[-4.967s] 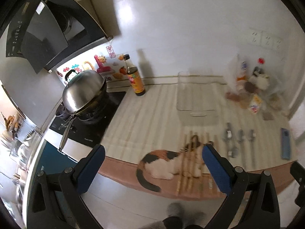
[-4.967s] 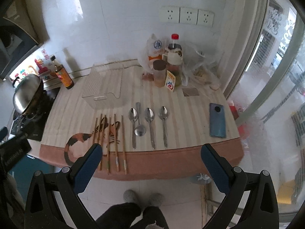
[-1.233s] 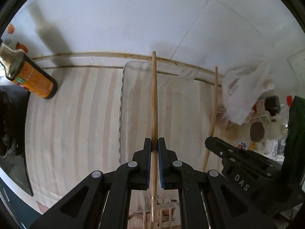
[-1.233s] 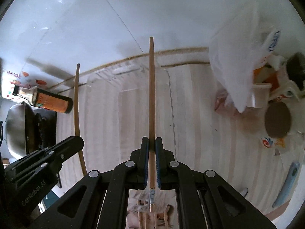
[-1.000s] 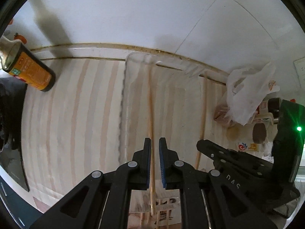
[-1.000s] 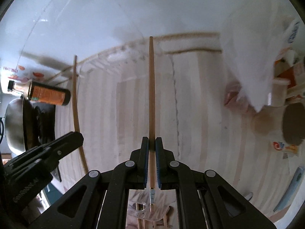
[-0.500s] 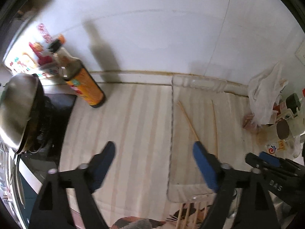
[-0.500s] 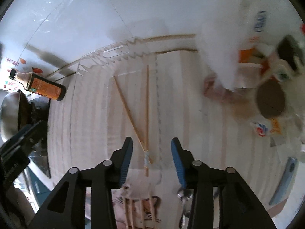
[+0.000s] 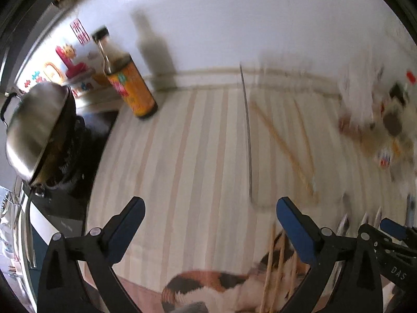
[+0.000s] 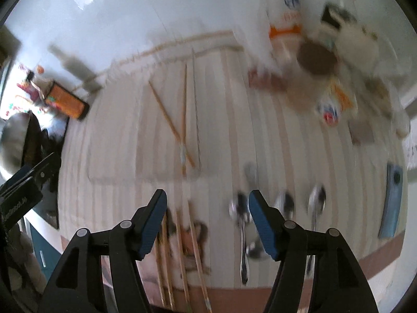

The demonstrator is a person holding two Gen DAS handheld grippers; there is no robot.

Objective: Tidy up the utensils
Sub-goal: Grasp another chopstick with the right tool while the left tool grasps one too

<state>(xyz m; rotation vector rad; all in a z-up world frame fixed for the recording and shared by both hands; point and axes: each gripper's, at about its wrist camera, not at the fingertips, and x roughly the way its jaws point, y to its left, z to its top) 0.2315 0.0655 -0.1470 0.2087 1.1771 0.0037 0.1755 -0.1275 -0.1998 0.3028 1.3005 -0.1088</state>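
Left wrist view: left gripper (image 9: 209,217) angled steeply down, jaws opening, empty; right gripper (image 10: 207,210) likewise.

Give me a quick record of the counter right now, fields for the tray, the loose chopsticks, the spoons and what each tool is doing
tray: clear tray, two chopsticks crossed inside
loose chopsticks: bundle at counter's front edge, on cat picture
spoons: four spoons right of bundle
left tool: jaws opening, nothing between
right tool: jaws opening, nothing between

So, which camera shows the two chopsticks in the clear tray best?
The right wrist view: the two chopsticks lie crossed, whole and near the middle. The left wrist view shows them off to the right, more blurred.
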